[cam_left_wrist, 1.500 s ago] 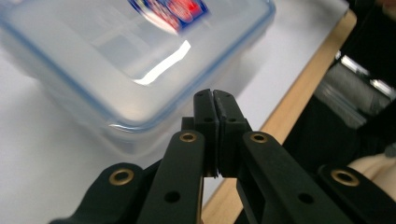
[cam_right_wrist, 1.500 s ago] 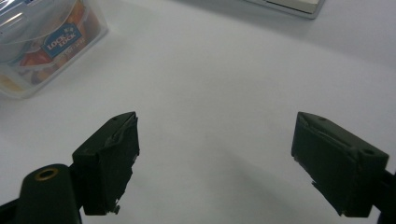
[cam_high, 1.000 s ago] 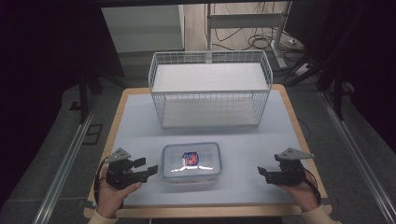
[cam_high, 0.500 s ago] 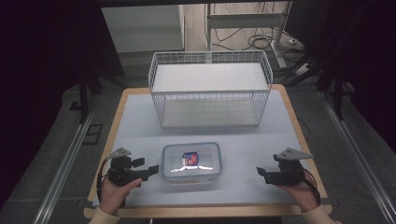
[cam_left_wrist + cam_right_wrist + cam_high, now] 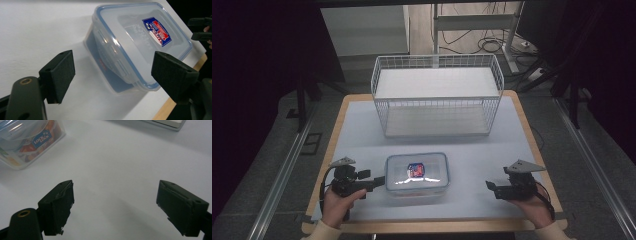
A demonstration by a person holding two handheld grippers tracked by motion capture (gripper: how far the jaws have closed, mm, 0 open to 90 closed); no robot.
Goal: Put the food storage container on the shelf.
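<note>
Just beside left tool [image 5: 379, 183], jaws spread: lidded container [image 5: 417, 174]; right tool [image 5: 489, 186] spread, apart.

Bench [image 5: 362, 130] bare between wire basket [image 5: 437, 97] and lidded container [image 5: 417, 173]: open lane across full width. Container blocks middle of near strip. Left gripper [image 5: 379, 183] just beside container's left end, jaws spread wide (container end in gap, contact unclear). Right gripper [image 5: 488, 185] well apart from container, jaws wide, bare bench between and ahead. Basket open on top, walls bar far half of bench.
</note>
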